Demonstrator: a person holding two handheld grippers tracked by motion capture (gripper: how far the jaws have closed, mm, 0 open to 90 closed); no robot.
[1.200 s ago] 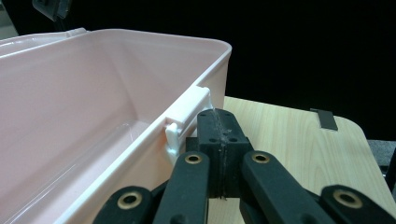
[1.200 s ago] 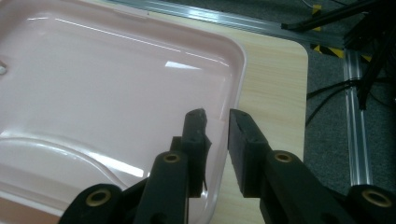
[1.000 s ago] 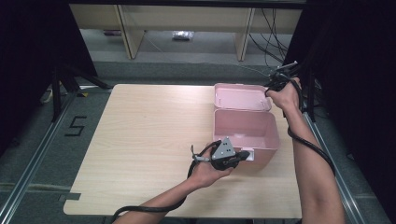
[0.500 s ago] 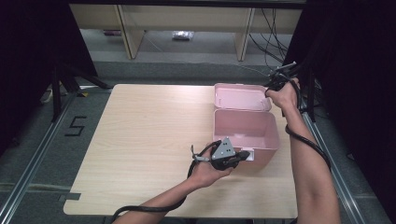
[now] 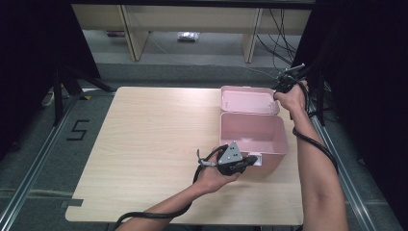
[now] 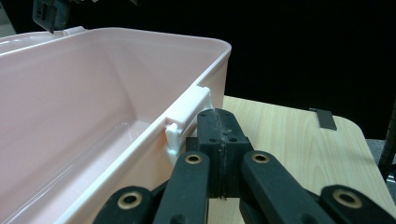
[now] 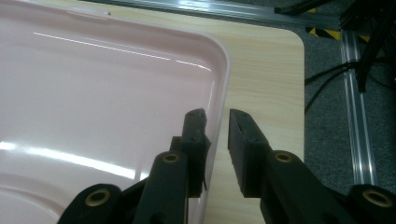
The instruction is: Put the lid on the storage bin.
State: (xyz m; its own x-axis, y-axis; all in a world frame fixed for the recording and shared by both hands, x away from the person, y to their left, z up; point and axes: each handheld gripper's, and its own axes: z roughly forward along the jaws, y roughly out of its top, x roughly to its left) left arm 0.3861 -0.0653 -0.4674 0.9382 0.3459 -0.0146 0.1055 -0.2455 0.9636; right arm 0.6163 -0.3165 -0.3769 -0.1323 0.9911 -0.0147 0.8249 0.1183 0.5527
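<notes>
- Painted on the grey floor left of the light wood-grain table [image 5: 154, 144]: a black figure "5" [image 5: 77, 130]; no other legible writing, brand or label.
- Broad bare run of tabletop across the left and middle, from far edge to near edge; rounded corners; metal floor rail [image 5: 29, 173] running along the left side.
- Left gripper [image 5: 243, 162], black with a grey three-cornered plate, held at the near front wall of the pink plastic storage box [image 5: 252, 132]; jaws pressed together, nothing seen between the pads, tips just beside the white plastic latch [image 6: 187, 114] on the box rim.
- Pink plastic storage box standing open on the right half of the table, interior bare, near wall a short way back from the near table edge.
- Pink hinged lid [image 5: 248, 100] thrown back behind the box, toward the far table edge.
- Right gripper [image 7: 217, 126] at the far right corner of the lid; jaws spread, set astride the lid rim, one inside and one outside; contact with the pads cannot be told.
- Narrow strip of table right of the box; second metal rail [image 7: 355, 102] and black cables [image 7: 336, 70] on the floor beyond.
</notes>
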